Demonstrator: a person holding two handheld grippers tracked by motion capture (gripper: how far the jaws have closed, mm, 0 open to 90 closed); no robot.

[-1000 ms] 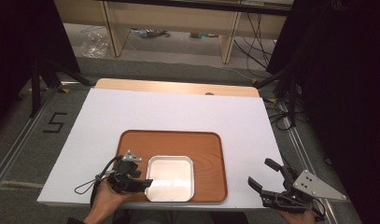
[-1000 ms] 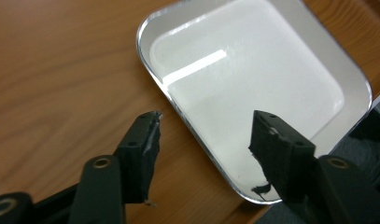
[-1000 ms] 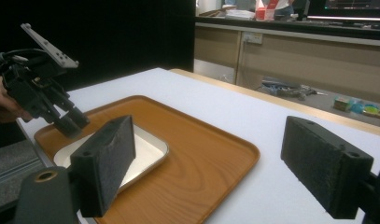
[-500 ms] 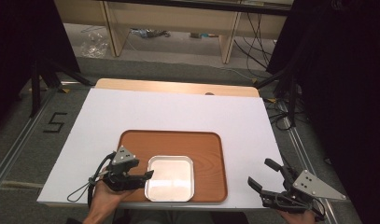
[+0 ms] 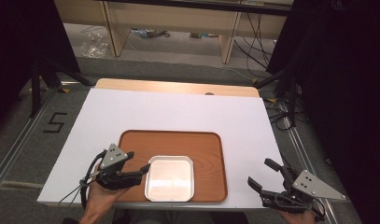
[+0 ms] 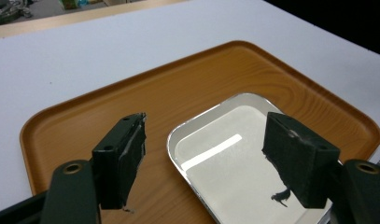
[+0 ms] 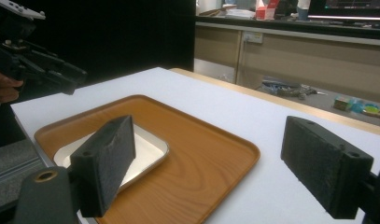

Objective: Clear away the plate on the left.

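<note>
Metal dish [image 5: 170, 178] on tray [image 5: 206, 144], just beside open left hand-held gripper [image 5: 140, 171].

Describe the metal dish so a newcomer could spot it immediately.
Find the white table, then the brown wooden tray on its near half. The dish lies flat in the tray's near part, toward the left, just ahead of the left gripper. It is the one shiny silver thing there: square, shallow, round-cornered and empty.

A white-covered surface [image 5: 178, 109] was seen before wooden shelving [image 5: 173, 21], with cables [image 5: 253, 35] strewn on the floor and a "5" mark [image 5: 54, 122] taped at left.
</note>
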